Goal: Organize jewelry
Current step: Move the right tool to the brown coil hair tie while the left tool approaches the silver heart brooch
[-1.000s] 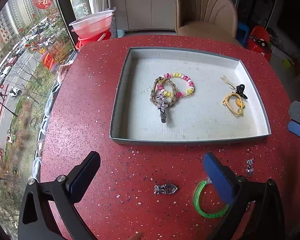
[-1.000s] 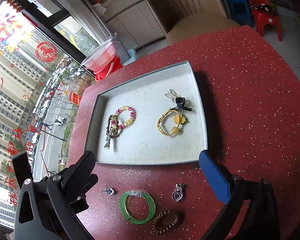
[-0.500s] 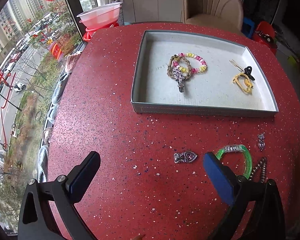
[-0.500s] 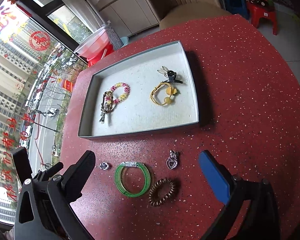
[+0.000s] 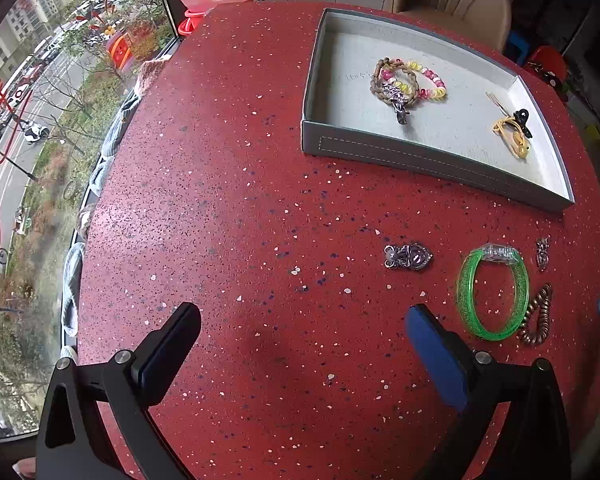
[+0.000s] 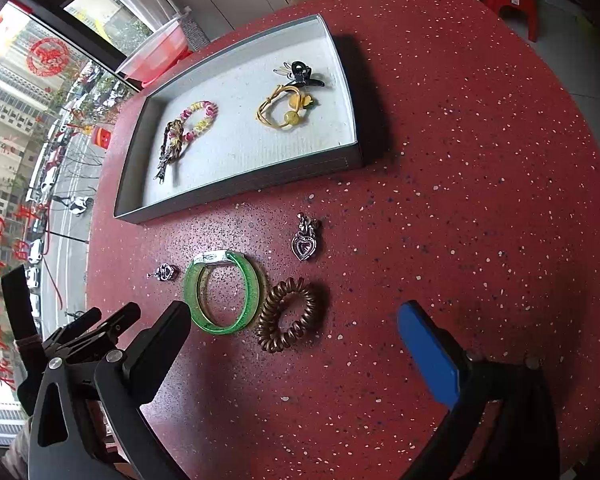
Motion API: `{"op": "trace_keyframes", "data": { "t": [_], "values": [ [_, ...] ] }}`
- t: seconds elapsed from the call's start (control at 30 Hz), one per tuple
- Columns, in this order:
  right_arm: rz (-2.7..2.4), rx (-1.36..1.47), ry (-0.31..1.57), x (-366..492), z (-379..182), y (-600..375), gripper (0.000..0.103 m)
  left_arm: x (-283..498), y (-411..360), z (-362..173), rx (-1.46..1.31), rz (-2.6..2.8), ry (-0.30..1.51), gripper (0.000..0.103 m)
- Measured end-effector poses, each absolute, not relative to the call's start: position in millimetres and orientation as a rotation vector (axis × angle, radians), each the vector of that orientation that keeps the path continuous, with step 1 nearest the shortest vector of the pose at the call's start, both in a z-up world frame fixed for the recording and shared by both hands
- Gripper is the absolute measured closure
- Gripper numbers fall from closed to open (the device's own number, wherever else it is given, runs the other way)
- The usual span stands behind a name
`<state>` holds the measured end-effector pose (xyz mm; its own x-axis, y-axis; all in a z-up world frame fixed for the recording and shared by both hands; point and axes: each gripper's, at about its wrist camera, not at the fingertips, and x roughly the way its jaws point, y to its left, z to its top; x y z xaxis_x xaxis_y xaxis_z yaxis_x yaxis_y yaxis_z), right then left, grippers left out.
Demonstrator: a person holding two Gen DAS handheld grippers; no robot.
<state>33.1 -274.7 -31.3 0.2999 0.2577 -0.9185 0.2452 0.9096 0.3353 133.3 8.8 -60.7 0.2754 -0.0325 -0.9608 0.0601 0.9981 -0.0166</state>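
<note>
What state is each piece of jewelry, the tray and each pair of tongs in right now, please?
Left tongs: open, empty.
Right tongs: open, empty.
Grey tray: holds four pieces.
Pink-and-yellow bead bracelet: in tray.
Brown braided bracelet: in tray, overlapping the bead bracelet.
Yellow hair tie: in tray.
Black claw clip: in tray.
Green bangle: on table, flat.
Brown spiral hair tie: on table.
Heart pendant: on table.
Smaller charm: on table.

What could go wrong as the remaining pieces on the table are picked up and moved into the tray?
The green bangle touches the brown coil hair tie, so gripping one may drag the other. The heart pendant and small charm lie flat on the table and could slip from the open right gripper.
</note>
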Motion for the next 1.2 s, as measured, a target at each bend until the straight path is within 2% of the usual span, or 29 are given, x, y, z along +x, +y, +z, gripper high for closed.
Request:
{"op": "trace_keyframes", "data": {
  "t": [0.27,0.63,1.2],
  "values": [
    [-0.038,0.433,1.356,20.3,-53.8,-271.3,0.0,134.2,11.5,-69.3,-0.017,-0.052,1.324,0.0],
    [-0.105,0.396,1.386,23.7,-67.5,-271.0,0.001,150.0,-13.4,-69.0,0.093,-0.103,1.282,0.0],
    [-0.154,0.239,1.401,43.2,-75.4,-255.0,0.022,153.4,-54.4,-69.0,0.263,-0.214,1.215,0.001]
  ]
}}
